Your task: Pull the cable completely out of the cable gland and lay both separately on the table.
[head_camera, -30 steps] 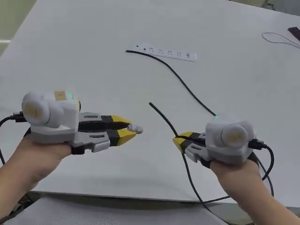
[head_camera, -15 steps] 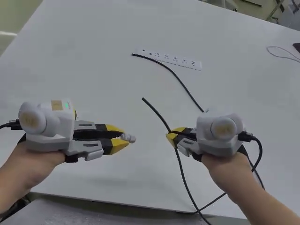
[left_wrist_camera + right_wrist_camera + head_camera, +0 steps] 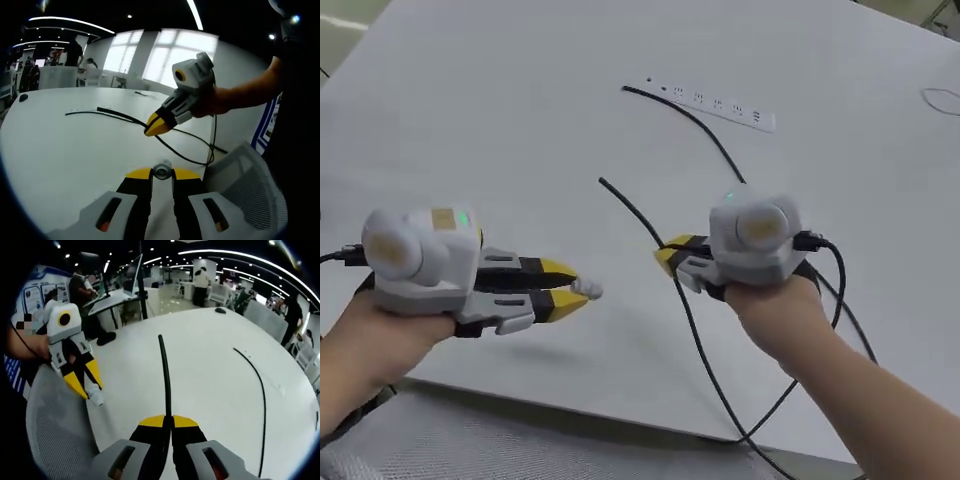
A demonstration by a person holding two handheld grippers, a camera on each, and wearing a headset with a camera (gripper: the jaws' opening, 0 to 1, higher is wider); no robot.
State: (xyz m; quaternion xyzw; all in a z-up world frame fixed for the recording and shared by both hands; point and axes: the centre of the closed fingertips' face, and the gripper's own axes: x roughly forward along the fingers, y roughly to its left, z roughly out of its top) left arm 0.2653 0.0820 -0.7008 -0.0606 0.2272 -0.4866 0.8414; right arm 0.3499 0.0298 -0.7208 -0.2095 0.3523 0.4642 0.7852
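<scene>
My left gripper [image 3: 578,289] is shut on a small grey-white cable gland [image 3: 588,290], which pokes out past the yellow tips [image 3: 162,170] above the table's near edge. The black cable [image 3: 630,208] is free of the gland. My right gripper [image 3: 666,256] is shut on the cable a short way behind its bare end [image 3: 602,182], and the rest trails down off the table edge [image 3: 715,385]. In the right gripper view the cable [image 3: 164,367] runs straight out from the shut tips [image 3: 171,420], with the left gripper [image 3: 82,379] and gland [image 3: 97,398] to its left.
A white power strip [image 3: 715,103] lies at the far side of the white table [image 3: 470,120], its black cord [image 3: 705,135] curving toward my right hand. A thin loop of wire [image 3: 940,98] rests at the far right. A mesh chair back [image 3: 245,185] stands by the table edge.
The head camera has shifted. The right gripper has carried the cable's end left and farther over the table. The left gripper keeps hold of the gland, still apart from the cable.
</scene>
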